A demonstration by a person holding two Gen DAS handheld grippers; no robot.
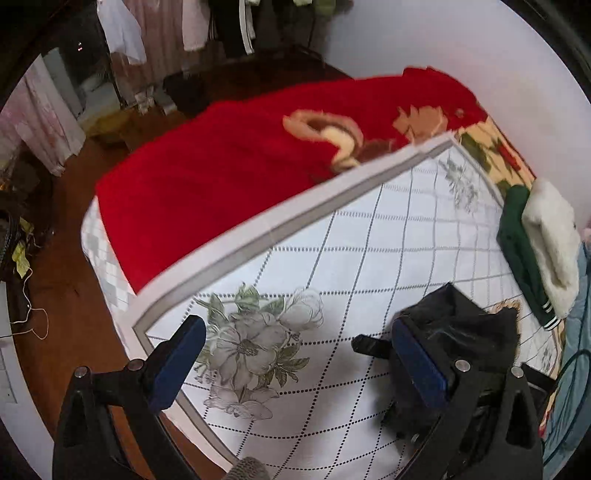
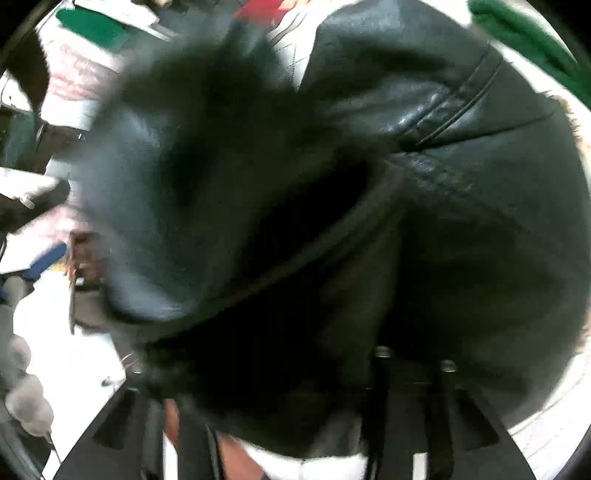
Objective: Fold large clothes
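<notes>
**Left fingers spread wide, black jacket bunched over the right**

The left gripper (image 1: 295, 354) has its blue-padded fingers (image 1: 177, 363) spread far apart, and nothing sits between them but the flowered white mat (image 1: 332, 240) below. The right-hand pad brushes up against the black leather jacket (image 1: 465, 332), which lies heaped on the mat at that side, draped around the finger's outer face.

Over on the right wrist view, the jacket (image 2: 332, 203) swallows nearly everything, its seams and creased leather pressed right up to the lens. The right gripper's fingers are buried under the folds, so whether they pinch the leather or stand apart cannot be told.

Wider out, the mat has a grey border, and beyond it a red blanket (image 1: 229, 177) covers the bed. At the mat's far right edge rest a green garment (image 1: 517, 236) and a white fluffy one (image 1: 554, 240), touching each other. Hanging clothes (image 1: 155, 33) line the back of the room.
</notes>
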